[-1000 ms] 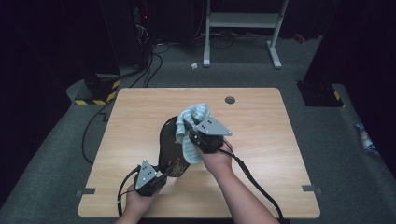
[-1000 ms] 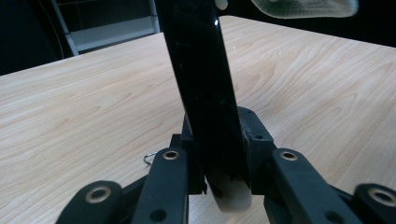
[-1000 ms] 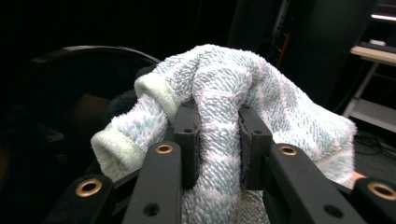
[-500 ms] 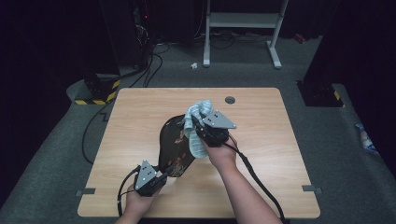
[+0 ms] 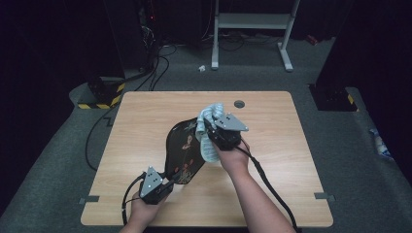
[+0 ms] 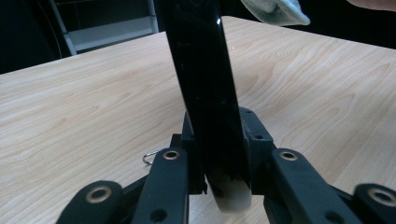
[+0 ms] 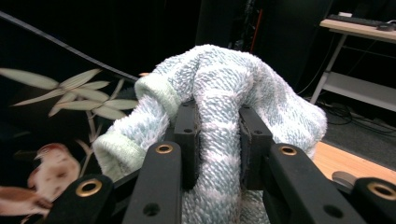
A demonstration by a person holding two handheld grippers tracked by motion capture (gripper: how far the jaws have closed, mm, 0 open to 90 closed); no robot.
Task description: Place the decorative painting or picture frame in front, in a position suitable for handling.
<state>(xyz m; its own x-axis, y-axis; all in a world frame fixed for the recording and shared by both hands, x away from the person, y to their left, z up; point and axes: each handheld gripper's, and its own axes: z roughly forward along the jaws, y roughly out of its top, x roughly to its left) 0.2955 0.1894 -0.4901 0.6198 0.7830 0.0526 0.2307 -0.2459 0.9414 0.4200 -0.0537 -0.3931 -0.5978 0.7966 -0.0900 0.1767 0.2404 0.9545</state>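
Towel's slid up the tray since a second ago
Right tool (image 5: 208, 133) pinching the fluffy pale-blue towel (image 5: 208, 127) now wipes higher on the black lacquered bird-painted tray (image 5: 182, 151); left tool (image 5: 167, 183) clamps the tray's edge.

So the high view sits above my side of the surface (image 5: 145, 116) and looks forward and down, far enough back to catch the whole top plus the dark floor beyond it. The left gripper view rides on my left hand-held gripper (image 6: 223, 154), low over the wood, looking along its jaws, super close to the black tray (image 6: 201, 70) edge. The right gripper view rides on my right hand-held gripper (image 7: 217, 135), right up against the blue towel (image 7: 224, 88). All three share that tray (image 5: 182, 150) and towel (image 5: 208, 116).
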